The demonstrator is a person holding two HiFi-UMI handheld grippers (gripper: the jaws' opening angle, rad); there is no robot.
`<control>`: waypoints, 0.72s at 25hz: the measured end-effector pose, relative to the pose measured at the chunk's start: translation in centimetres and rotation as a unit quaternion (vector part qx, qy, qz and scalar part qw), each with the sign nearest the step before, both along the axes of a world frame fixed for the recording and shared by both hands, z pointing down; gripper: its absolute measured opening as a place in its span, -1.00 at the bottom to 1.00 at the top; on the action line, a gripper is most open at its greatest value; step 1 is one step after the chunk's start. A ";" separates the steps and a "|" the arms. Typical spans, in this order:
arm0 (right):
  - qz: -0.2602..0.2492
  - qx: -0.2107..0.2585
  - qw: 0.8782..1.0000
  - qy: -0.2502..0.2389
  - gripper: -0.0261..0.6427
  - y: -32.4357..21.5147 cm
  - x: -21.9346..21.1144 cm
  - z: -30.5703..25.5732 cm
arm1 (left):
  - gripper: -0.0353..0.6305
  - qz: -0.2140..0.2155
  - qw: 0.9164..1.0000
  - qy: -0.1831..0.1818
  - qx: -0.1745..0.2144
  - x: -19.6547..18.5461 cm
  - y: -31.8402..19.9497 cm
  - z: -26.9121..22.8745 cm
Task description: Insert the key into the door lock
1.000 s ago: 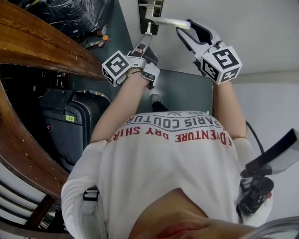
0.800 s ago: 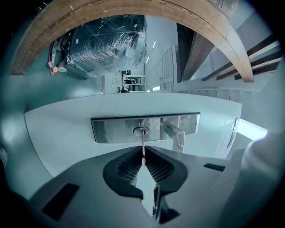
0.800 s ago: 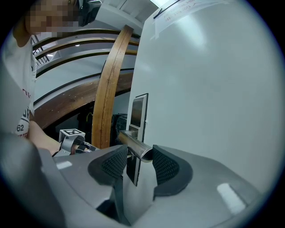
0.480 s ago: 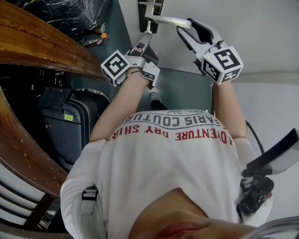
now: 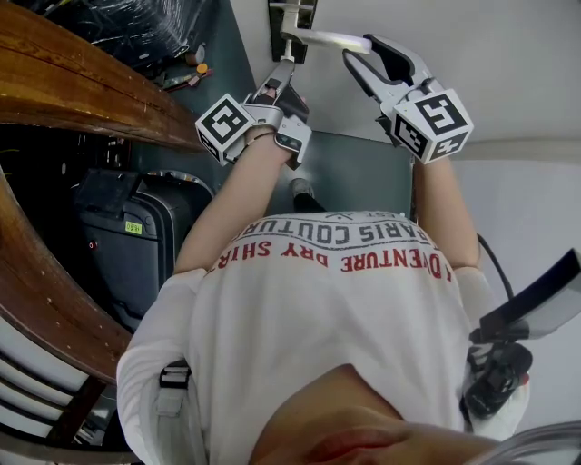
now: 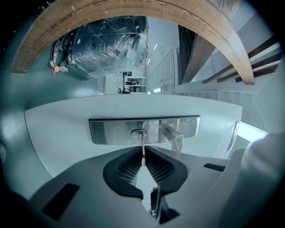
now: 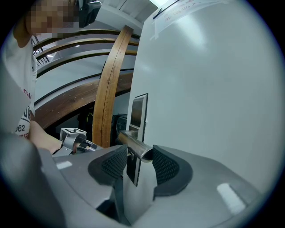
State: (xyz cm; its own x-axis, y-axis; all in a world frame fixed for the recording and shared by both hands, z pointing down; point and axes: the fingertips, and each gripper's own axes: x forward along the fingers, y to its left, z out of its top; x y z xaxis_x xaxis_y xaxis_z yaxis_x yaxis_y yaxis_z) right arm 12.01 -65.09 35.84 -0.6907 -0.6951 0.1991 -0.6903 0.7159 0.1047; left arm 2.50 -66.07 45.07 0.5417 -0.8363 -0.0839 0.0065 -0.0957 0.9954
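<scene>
The steel lock plate [image 6: 111, 131] is on the white door, with the lever handle [image 6: 176, 139] beside the keyhole [image 6: 139, 132]. A thin key [image 6: 143, 151] runs from the keyhole back between the pads of my left gripper [image 6: 143, 156], which is shut on it. In the head view the left gripper [image 5: 284, 73] points at the plate [image 5: 292, 18] just under the handle [image 5: 331, 40]. My right gripper [image 5: 368, 56] stands open at the handle's free end. In the right gripper view the handle's tip [image 7: 139, 148] lies between the spread pads [image 7: 165, 167].
A curved wooden rail [image 5: 82, 100] sweeps along the left, with a dark suitcase [image 5: 136, 236] below it. Wrapped goods [image 5: 136, 27] sit at the far left of the door. The white door face [image 7: 213, 89] fills the right side.
</scene>
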 end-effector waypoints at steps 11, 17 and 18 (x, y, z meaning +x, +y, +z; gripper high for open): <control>-0.002 -0.001 1.000 0.001 -0.41 0.1 -0.2 -0.2 | -0.82 -0.006 1.000 0.012 -0.002 0.1 -0.9 -0.2; -0.004 -0.001 1.000 0.004 -0.42 0.1 -0.2 -0.2 | -0.82 -0.012 0.999 0.026 -0.018 0.1 -1.3 -0.3; -0.005 0.000 1.000 0.005 -0.42 0.2 -0.3 -0.3 | -0.82 -0.011 0.999 0.029 -0.023 0.1 -1.6 -0.4</control>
State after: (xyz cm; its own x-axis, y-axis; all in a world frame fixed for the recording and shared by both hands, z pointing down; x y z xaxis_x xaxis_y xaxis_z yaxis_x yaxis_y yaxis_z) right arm 11.75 -64.93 35.58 -0.6952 -0.6886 0.2062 -0.6825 0.7224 0.1114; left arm 2.58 -67.63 44.72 0.5186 -0.8516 -0.0768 0.0631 -0.0514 0.9967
